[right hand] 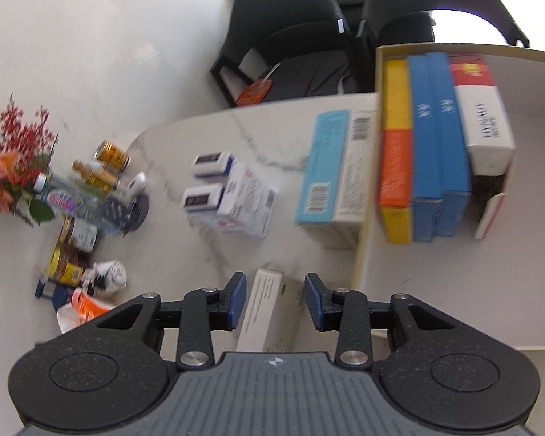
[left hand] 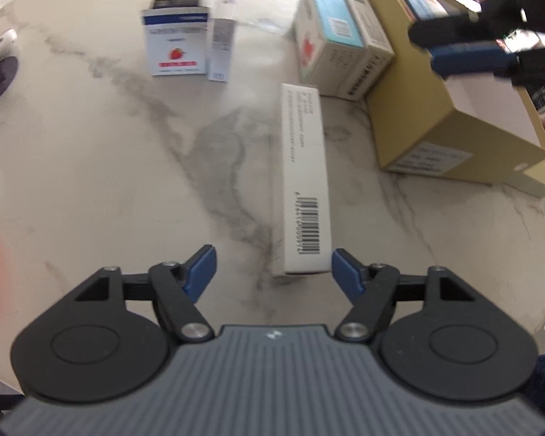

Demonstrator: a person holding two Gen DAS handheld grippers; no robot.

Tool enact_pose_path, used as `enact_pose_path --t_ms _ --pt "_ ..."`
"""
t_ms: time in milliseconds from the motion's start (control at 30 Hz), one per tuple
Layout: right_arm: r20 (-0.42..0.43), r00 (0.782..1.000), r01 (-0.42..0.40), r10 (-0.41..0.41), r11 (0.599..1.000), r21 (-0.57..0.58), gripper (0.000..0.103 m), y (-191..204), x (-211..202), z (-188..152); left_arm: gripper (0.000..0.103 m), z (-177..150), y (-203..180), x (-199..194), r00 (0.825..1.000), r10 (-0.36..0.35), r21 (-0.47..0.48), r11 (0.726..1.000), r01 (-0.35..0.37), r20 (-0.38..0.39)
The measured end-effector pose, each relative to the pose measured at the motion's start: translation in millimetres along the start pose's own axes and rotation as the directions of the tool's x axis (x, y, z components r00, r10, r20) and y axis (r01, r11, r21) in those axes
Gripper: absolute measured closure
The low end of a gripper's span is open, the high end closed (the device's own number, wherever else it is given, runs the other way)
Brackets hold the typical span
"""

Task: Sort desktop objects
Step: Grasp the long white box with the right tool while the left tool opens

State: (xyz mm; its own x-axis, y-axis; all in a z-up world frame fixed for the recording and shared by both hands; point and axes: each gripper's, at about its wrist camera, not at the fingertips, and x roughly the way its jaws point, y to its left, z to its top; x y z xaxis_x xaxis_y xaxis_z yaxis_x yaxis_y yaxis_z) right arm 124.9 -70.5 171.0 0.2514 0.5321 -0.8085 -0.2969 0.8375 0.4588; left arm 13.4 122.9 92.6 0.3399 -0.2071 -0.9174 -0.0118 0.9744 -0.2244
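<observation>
A long white box with a barcode (left hand: 303,181) lies flat on the marble table (left hand: 109,167). Its near end sits between the fingers of my left gripper (left hand: 272,272), closer to the right pad; the jaws stand wide apart and touch nothing. My right gripper (right hand: 274,298) is open too and hovers high, with the long white box (right hand: 265,312) seen below in its gap. In the left wrist view the right gripper (left hand: 425,48) floats over the open cardboard carton (left hand: 436,116). The carton (right hand: 367,254) holds yellow-orange, blue and white-red boxes standing in a row.
A light-blue and white box (right hand: 327,174) stands against the carton's left wall. Strawberry-printed boxes (left hand: 174,51) and small white-blue ones (right hand: 209,163) stand further back. Bottles, cans and flowers (right hand: 80,189) crowd the table's left edge. Black chairs (right hand: 290,36) stand beyond the table.
</observation>
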Motion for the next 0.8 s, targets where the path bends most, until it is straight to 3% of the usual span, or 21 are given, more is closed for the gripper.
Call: enact_pose_path --t_ms 300,800 --pt "-0.094 0.996 0.008 -0.012 0.999 -0.044 0.053 31.5 36.0 -14.8 0.023 1.4 20.7 -8.2 1.000 -0.006 -0.033 0.999 0.006 0.022" --pt "-0.222 0.966 0.134 -0.134 0.991 -0.017 0.050 37.4 85.4 -37.8 0.016 -7.0 51.5 -11.4 1.000 0.008 -0.106 0.994 -0.005 0.024"
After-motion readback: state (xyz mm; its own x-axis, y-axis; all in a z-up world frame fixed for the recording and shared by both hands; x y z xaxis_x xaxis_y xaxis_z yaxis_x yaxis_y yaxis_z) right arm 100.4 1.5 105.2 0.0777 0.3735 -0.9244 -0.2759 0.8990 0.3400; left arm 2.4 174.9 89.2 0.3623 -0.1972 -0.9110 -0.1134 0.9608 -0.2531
